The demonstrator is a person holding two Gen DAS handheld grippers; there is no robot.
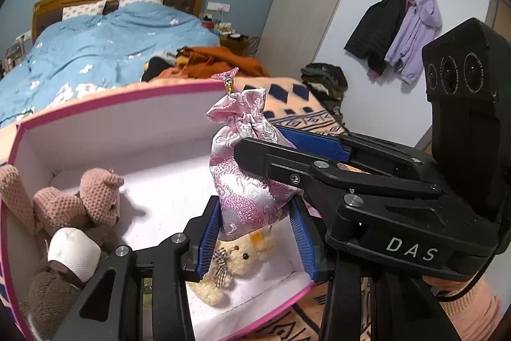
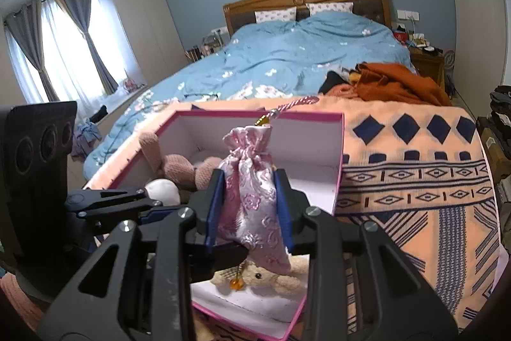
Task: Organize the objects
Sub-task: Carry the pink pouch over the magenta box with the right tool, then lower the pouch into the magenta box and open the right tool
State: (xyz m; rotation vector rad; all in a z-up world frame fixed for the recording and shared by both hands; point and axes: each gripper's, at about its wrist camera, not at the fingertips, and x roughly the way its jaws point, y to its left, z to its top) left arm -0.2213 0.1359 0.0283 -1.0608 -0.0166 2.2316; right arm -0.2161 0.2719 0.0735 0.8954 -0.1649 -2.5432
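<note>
So, bedroom scene, left to right. Far left inside the pink-edged box (image 1: 105, 104): a knitted pink bear (image 1: 95, 197) slumped against the wall, with a white-and-brown stuffed toy (image 1: 72, 254) just below it. Further along the box floor, a cream plush bear (image 1: 236, 258) with a checked bow, lying right under the action. Dead centre, hanging over the open box: a shiny pink pouch (image 1: 246, 187), cinched at the top with a tassel cord and an amber bead dangling underneath. Left gripper (image 1: 255, 232) clamped on the lower half of the pouch, blue pads pressing both sides. Right gripper (image 2: 249, 206) also closed on the same pouch, squeezing it around the middle, coming in from the right in the left wrist view. Box sitting on a peach blanket (image 2: 415, 181) with navy diamonds, spread over the foot of the bed (image 2: 303, 59). Off to the right, jackets (image 1: 396, 31) hanging on wall hooks.
</note>
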